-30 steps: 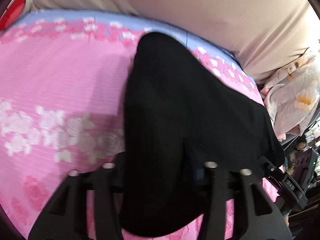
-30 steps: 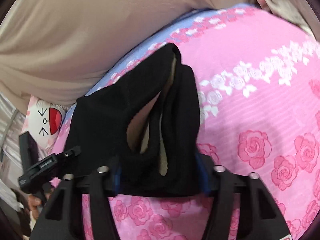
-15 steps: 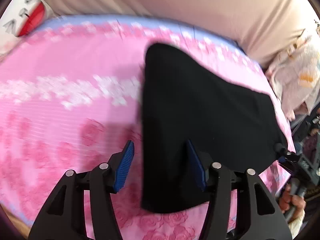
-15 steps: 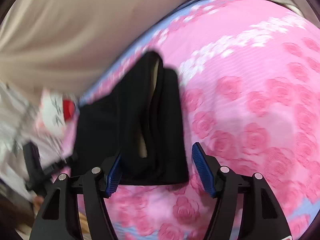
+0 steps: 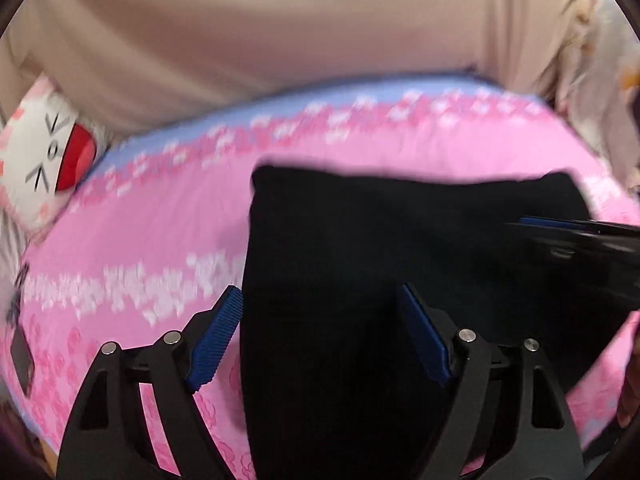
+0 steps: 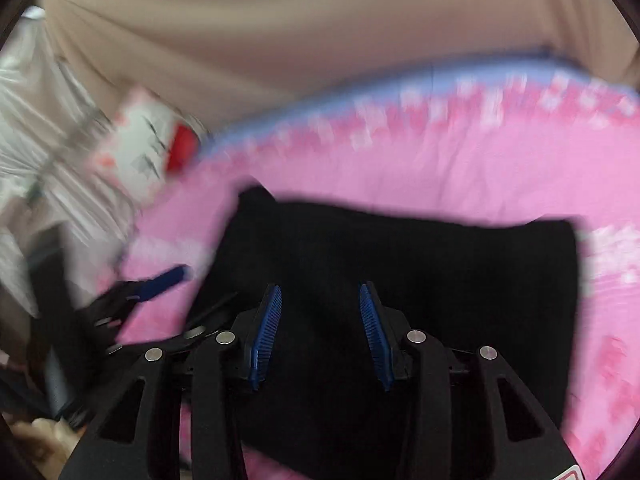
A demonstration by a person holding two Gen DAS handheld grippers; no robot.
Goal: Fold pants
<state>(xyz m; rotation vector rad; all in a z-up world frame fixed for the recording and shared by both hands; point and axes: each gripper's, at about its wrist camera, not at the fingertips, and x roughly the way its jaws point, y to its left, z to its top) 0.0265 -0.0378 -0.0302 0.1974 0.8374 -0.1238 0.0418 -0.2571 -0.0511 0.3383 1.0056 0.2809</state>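
Between the blue pads of the left hand-held gripper (image 5: 320,336) lies only dark cloth underneath, nothing pinched: its jaws stand wide apart and hold nothing. One pad sits just off the left edge of the black pants (image 5: 360,280), over the pink sheet, while the other is above the cloth itself. The right hand-held gripper (image 6: 320,332) also has its jaws parted with clear space between the blue pads, empty, and it hangs over the middle of the pants (image 6: 420,264). From the left wrist view the right hand-held gripper (image 5: 576,236) reaches in from the right edge over the far right part of the garment, blurred. From the right wrist view the left hand-held gripper (image 6: 160,280) shows at the left, also blurred, near the garment's left edge.

The pants lie flat as a compact, roughly rectangular black bundle on the bed (image 5: 140,248), which is covered by a pink sheet with white and darker pink roses and a pale blue strip along its far edge. Beyond the bed hangs a beige curtain (image 5: 280,32). A white cushion with a cartoon face and a red patch (image 5: 52,148) sits at the far left corner of the bed.
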